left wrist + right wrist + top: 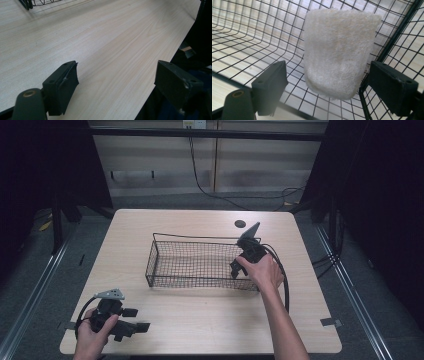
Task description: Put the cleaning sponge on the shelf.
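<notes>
The white fluffy cloth (339,52) lies folded inside the wire basket (165,262), in the end of it nearest the right gripper (332,85), propped against the mesh close to a corner. That gripper reaches into the basket from the person's right hand (262,270); its fingers (270,85) stand wide apart on either side of the cloth with clear gaps, pressing on nothing, so the cloth sits free. The main risk, as I judge it, comes on the way out: the far finger sits just beside the basket's corner wires, and a careless pull could hook the mesh and drag or tip the light basket across the counter (200,320). The cloth's loose pile could also catch on a finger edge and be lifted back out of the basket. Since it leans on the wall instead of lying flat, it may slump or unfold toward the basket's middle. The left gripper (115,82), well away from the basket near the counter's front edge, hangs with fingers wide open and empty, too far away to steady the basket.
</notes>
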`<state>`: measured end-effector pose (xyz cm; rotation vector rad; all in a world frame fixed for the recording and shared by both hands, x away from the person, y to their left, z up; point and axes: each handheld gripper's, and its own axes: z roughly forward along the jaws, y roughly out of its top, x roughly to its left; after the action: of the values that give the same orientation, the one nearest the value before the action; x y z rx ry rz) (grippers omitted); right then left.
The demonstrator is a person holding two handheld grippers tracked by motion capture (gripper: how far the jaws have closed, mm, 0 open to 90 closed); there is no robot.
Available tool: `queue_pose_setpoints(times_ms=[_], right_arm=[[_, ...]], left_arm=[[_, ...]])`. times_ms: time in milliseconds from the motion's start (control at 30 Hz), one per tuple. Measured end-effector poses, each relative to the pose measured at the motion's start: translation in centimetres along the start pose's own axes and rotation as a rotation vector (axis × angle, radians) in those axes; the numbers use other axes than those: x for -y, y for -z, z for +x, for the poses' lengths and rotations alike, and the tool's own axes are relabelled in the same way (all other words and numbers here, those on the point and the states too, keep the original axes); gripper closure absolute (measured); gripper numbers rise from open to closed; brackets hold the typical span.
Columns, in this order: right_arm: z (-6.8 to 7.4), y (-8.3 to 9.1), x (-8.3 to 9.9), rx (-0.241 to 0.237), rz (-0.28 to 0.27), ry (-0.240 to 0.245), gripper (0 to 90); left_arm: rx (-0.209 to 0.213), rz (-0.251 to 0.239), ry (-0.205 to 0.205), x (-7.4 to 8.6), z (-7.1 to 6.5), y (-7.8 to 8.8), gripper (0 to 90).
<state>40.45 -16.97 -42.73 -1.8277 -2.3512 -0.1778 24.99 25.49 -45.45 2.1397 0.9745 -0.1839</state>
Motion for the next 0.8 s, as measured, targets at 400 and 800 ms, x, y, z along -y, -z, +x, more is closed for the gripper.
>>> queue_pose_setpoints(times_ms=[400, 800], right_arm=[[0.1, 1.3, 0.9, -0.027, -0.058, 0.027, 16.7], [0.6, 2.4, 2.1, -0.036, -0.109, 0.092, 18.2]], left_arm=[[0.001, 0.005, -0.004, 0.0, 0.0, 0.0, 18.4], [-0.002, 0.003, -0.002, 0.0, 0.0, -0.1, 18.4]])
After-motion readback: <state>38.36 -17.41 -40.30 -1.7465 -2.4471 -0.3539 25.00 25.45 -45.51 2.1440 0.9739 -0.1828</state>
